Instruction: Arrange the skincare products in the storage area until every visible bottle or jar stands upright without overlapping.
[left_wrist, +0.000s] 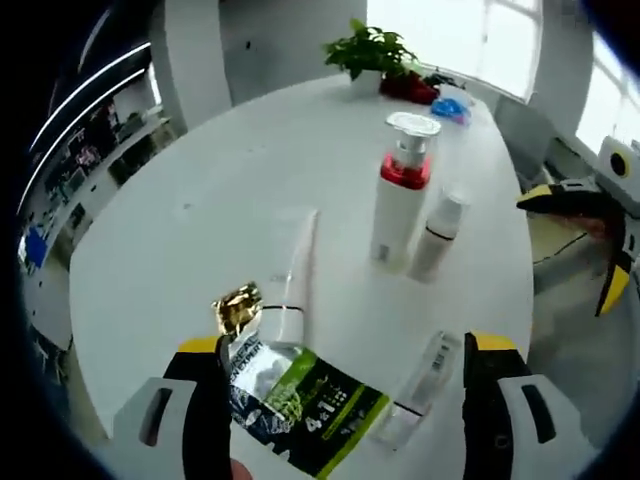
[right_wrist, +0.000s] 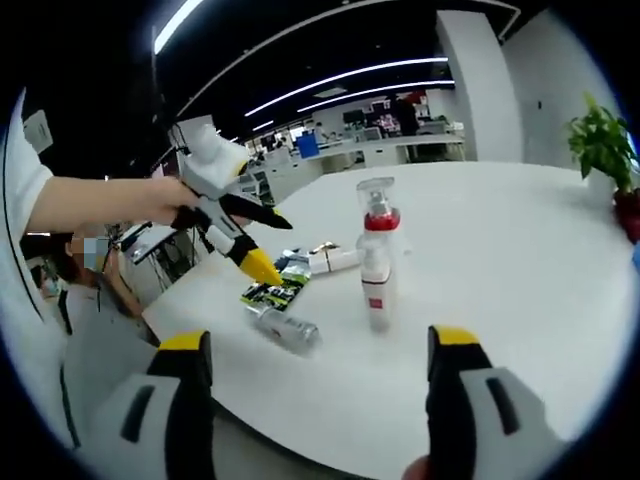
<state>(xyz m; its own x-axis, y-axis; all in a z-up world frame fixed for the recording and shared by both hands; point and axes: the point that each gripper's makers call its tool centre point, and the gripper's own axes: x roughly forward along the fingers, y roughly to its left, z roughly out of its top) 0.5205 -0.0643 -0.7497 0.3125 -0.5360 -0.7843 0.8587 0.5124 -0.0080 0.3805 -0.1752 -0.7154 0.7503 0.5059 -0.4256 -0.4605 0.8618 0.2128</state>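
A tall white bottle (left_wrist: 403, 195) with a red collar and clear cap stands upright mid-table, with a smaller white bottle (left_wrist: 437, 236) beside it. Three products lie flat: a white tube (left_wrist: 290, 268), a green-and-black tube with a gold cap (left_wrist: 292, 397) and a small clear bottle (left_wrist: 421, 385). My left gripper (left_wrist: 345, 350) is open over the green tube and clear bottle. My right gripper (right_wrist: 318, 340) is open, back from the table edge. From there I see the tall bottle (right_wrist: 377, 258), clear bottle (right_wrist: 288, 329), green tube (right_wrist: 274, 288), white tube (right_wrist: 336, 259) and the left gripper (right_wrist: 272, 243).
A potted plant (left_wrist: 370, 48) stands at the table's far end, with a red item (left_wrist: 410, 88) and a blue item (left_wrist: 452, 106) beside it. The right gripper (left_wrist: 598, 232) shows past the white table (left_wrist: 200, 200) edge. A person's arm (right_wrist: 95, 203) holds the left gripper.
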